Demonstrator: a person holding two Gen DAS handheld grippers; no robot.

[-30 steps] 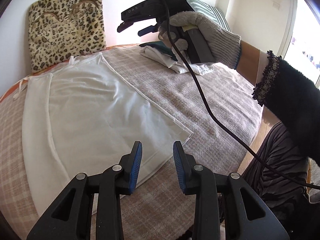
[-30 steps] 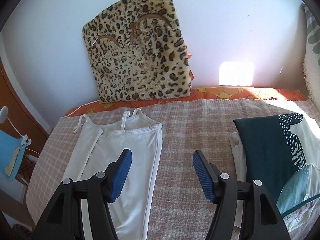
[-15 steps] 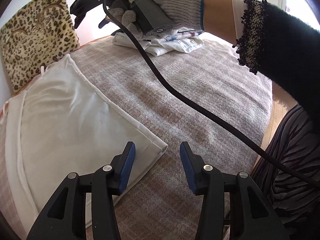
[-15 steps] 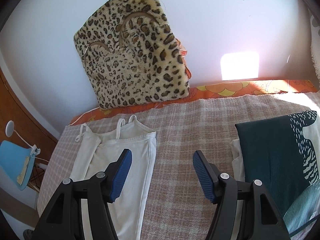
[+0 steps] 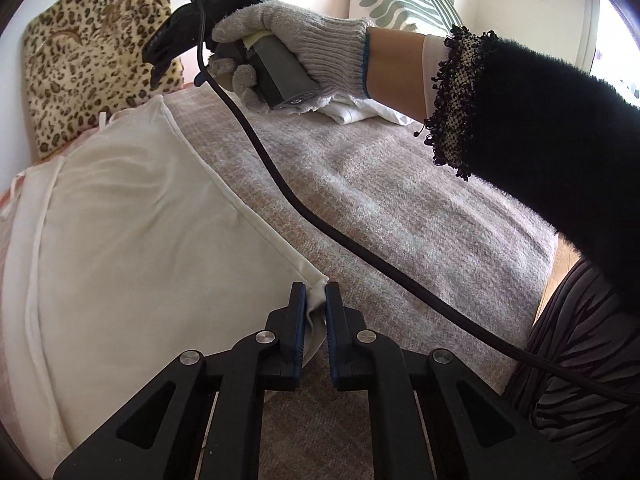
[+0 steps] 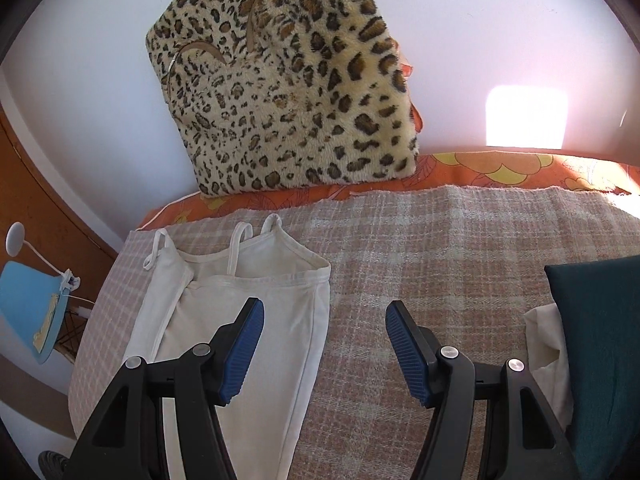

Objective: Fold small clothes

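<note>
A white strappy camisole [image 5: 132, 240] lies flat on the checked blanket [image 5: 400, 208], straps towards the wall. My left gripper [image 5: 316, 300] is at its near hem corner; the jaws are closing and the blue pads pinch that corner of cloth between them. In the right wrist view the camisole's top edge [image 6: 256, 272] lies just ahead and to the left. My right gripper [image 6: 324, 344] hovers open above the blanket beside the top's right edge, nothing between its fingers. A gloved hand [image 5: 296, 52] carries it over the far end of the garment.
A leopard-print bag [image 6: 288, 92] leans on the wall behind the camisole. Folded clothes with a teal piece [image 6: 600, 340] on top sit at the right. The right gripper's black cable [image 5: 320, 224] crosses the blanket. A blue lamp [image 6: 28, 312] stands off the bed's left edge.
My left gripper closed onto the hem corner that lay between its open fingers. The right gripper moved closer to the camisole's strap end and sank a little, still open.
</note>
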